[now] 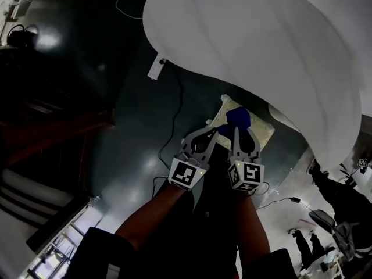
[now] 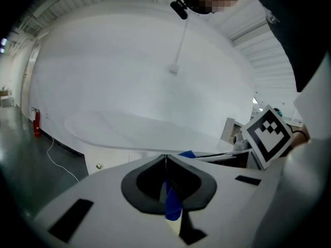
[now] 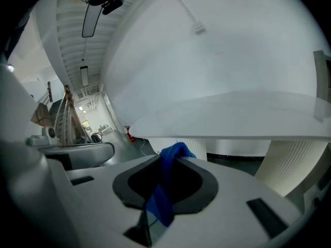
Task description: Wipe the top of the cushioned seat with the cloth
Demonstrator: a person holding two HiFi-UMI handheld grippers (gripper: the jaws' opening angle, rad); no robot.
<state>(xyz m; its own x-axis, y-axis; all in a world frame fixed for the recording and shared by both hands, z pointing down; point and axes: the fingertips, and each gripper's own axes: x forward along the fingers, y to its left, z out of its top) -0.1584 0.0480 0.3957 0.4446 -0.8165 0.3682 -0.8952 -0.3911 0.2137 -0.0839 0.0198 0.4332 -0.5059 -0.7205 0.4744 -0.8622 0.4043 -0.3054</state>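
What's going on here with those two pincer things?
A person holds a gripper in each hand. The left gripper and the right gripper are both shut on a blue cloth, held close together over a pale cushioned seat on the dark floor. Whether the cloth touches the seat is unclear.

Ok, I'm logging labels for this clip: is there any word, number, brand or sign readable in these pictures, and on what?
No readable text anywhere.
Left cube and right cube: black-and-white square markers only, no letters or numbers.
Extinguisher: any label is too small to read.
Cloth: plain blue, no tag showing.
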